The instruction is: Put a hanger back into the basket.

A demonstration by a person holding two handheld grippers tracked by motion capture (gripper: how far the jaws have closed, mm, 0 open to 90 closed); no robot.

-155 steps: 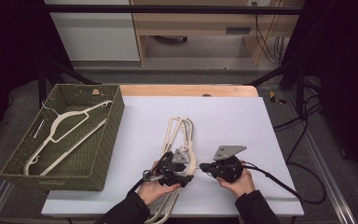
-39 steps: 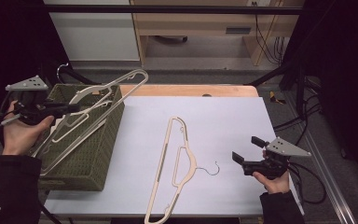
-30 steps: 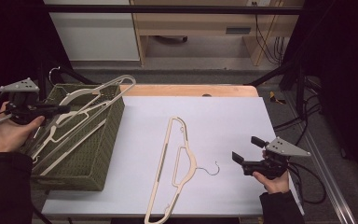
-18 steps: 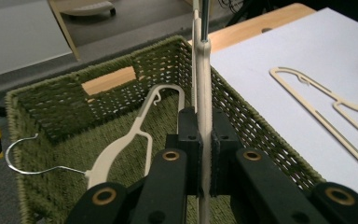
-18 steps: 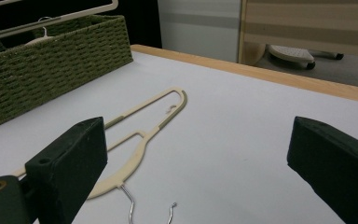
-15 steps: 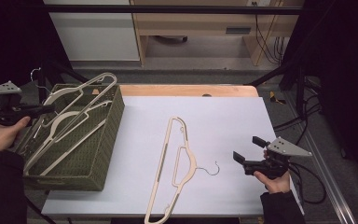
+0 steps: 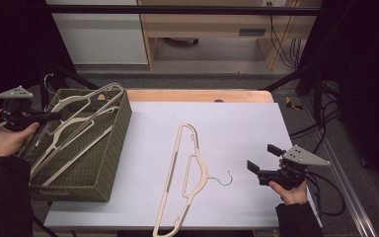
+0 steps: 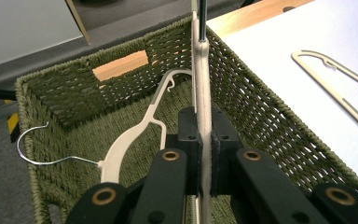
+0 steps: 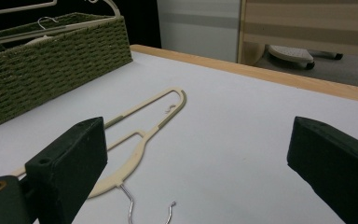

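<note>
A cream hanger (image 8: pixel 202 100) hangs over the green wicker basket (image 7: pixel 109 148), pinched between the left gripper (image 8: pixel 204 154) fingers; the right gripper (image 9: pixel 205 154), fingers wide apart and empty, hovers above the white surface (image 7: pixel 246 128) beside another hanger (image 7: pixel 187 173)

Table (image 7: pixel 237 128) brightly, evenly lit; surroundings dark (nearly black at sides); near jaws soft-focused.
</note>
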